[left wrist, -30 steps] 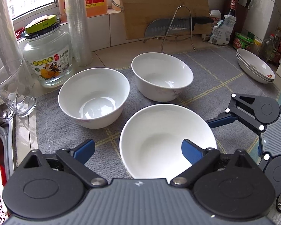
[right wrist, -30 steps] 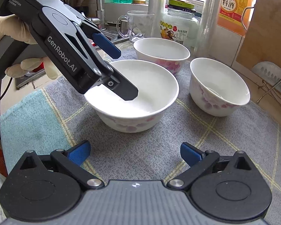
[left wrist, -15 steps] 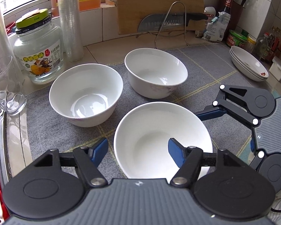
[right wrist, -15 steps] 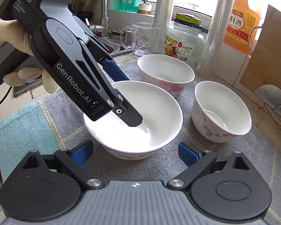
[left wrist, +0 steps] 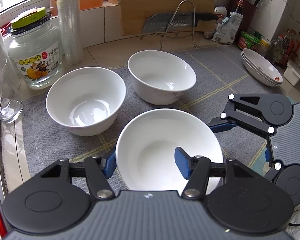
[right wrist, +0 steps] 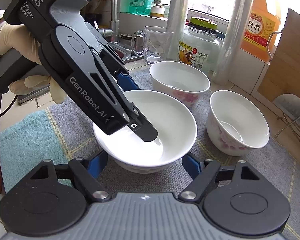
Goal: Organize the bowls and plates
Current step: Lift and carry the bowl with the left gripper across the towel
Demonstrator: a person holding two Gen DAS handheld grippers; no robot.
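Three white bowls stand on a grey cloth mat [left wrist: 220,74]. The nearest bowl [left wrist: 160,146] [right wrist: 170,120] sits between both grippers. My left gripper [left wrist: 146,165] straddles its left rim, one finger outside, one finger [left wrist: 182,164] inside; the jaws are narrowed but a gap shows at the wall. My right gripper [right wrist: 144,165] is open, its fingers on either side of the same bowl's near wall. The far-left bowl [left wrist: 86,102] [right wrist: 180,82] and far-right bowl [left wrist: 162,76] [right wrist: 238,122] stand free. A stack of plates [left wrist: 260,69] lies at the mat's far right.
A glass jar [left wrist: 34,52], a glass mug [left wrist: 2,96] and plastic-wrap rolls [left wrist: 70,22] stand at the left by the sink. A cutting board [left wrist: 166,4], a cleaver on a wire rack [left wrist: 176,22] and condiment bottles [left wrist: 286,44] line the back.
The left gripper's jaws have narrowed around the near bowl's rim. The right gripper has moved in closer until its fingers flank the same bowl.
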